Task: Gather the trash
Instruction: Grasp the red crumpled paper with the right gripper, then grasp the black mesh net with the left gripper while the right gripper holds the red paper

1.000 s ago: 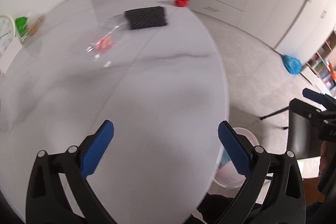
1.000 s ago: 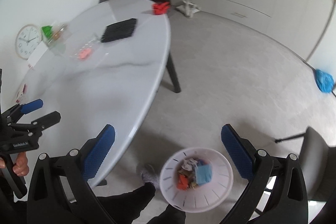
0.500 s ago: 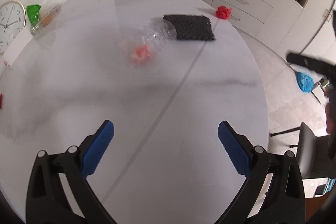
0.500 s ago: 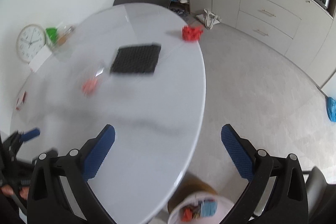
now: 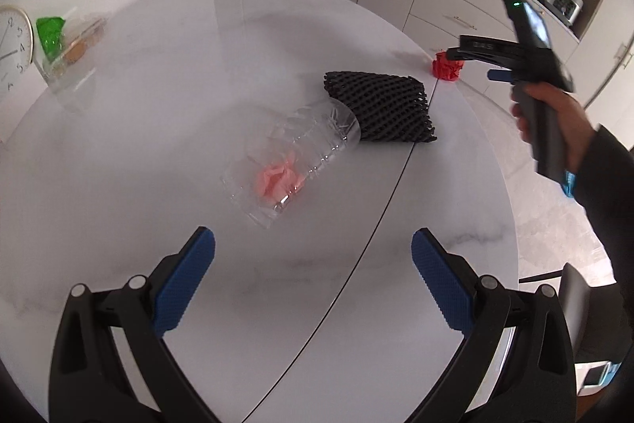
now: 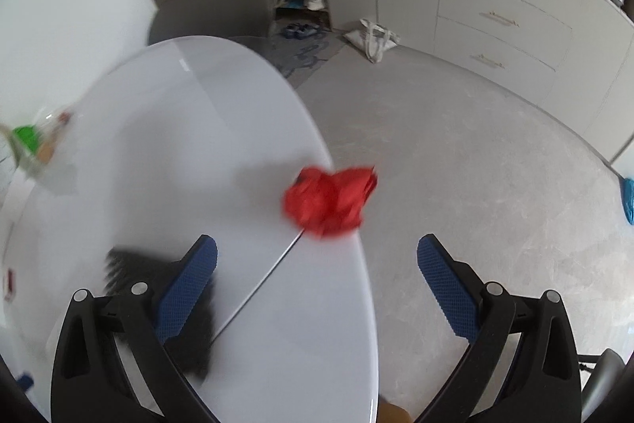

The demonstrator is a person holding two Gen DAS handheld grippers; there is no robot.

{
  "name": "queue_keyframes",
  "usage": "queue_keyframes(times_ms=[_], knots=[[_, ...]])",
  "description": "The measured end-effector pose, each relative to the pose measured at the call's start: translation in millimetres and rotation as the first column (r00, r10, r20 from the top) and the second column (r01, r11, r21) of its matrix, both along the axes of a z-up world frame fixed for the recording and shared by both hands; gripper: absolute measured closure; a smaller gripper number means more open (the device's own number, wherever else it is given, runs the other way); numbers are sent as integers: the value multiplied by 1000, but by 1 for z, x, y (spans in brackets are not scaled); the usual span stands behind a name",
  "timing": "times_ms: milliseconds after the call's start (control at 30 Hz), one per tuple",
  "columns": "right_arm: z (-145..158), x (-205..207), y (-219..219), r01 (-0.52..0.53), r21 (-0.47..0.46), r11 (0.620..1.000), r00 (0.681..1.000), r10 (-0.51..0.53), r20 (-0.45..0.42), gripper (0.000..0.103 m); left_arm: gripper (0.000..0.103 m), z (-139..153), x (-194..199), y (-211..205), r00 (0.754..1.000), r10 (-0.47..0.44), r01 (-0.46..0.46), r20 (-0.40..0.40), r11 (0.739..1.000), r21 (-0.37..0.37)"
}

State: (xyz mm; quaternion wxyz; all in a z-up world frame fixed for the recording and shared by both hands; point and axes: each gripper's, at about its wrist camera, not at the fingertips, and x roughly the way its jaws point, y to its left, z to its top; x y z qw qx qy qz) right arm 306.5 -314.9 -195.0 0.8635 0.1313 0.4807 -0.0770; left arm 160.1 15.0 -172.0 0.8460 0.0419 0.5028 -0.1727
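Red wad (image 6: pixel 329 201) at twelve o'clock, just beyond right tongs (image 6: pixel 317 256), gaping wide and empty. Left tongs (image 5: pixel 313 252) likewise wide, empty, farther off.

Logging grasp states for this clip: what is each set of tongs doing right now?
Left tongs: open, holding nothing, facing the clear plastic wrapper.
Right tongs: open, holding nothing, facing the red crumpled scrap.
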Motion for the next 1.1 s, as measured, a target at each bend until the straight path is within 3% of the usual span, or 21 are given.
queue_keyframes(times_ms=[100,200,267,367,500,667,767,833,900,1100], knots=[[-12,12,-3,-5,-8,1000,1000,5,-18,8,8,-3,3,0,1000,-1,1,-8,1000,-5],[-16,17,-6,-19,-3,1000,1000,19,-24,21,8,-4,5,-2,1000,-13,13,-8,1000,3],[-17,18,-5,-28,-3,1000,999,27,-28,37,8,-3,7,-4,1000,-15,15,-4,1000,4],[-14,20,-3,-45,-12,999,999,44,-24,51,8,-2,11,-8,1000,-12,12,-3,1000,-5],[-11,20,4,-90,-57,994,996,89,-19,59,8,1,13,-21,999,-42,42,10,999,-1],[0,8,8,-140,-84,987,990,140,-6,61,8,11,23,-49,978,-193,188,81,980,63],[16,-13,4,-152,-68,986,988,154,26,61,8,21,38,-74,928,-349,335,128,934,122],[28,-36,-3,-153,-41,987,987,155,51,61,8,26,54,-94,877,-462,441,127,882,162],[40,-65,-10,-159,-12,987,985,160,72,61,8,25,75,-115,821,-563,543,94,821,178],[50,-155,-21,-163,-15,987,986,163,29,61,8,-2,137,-171,690,-720,719,-74,671,180]])
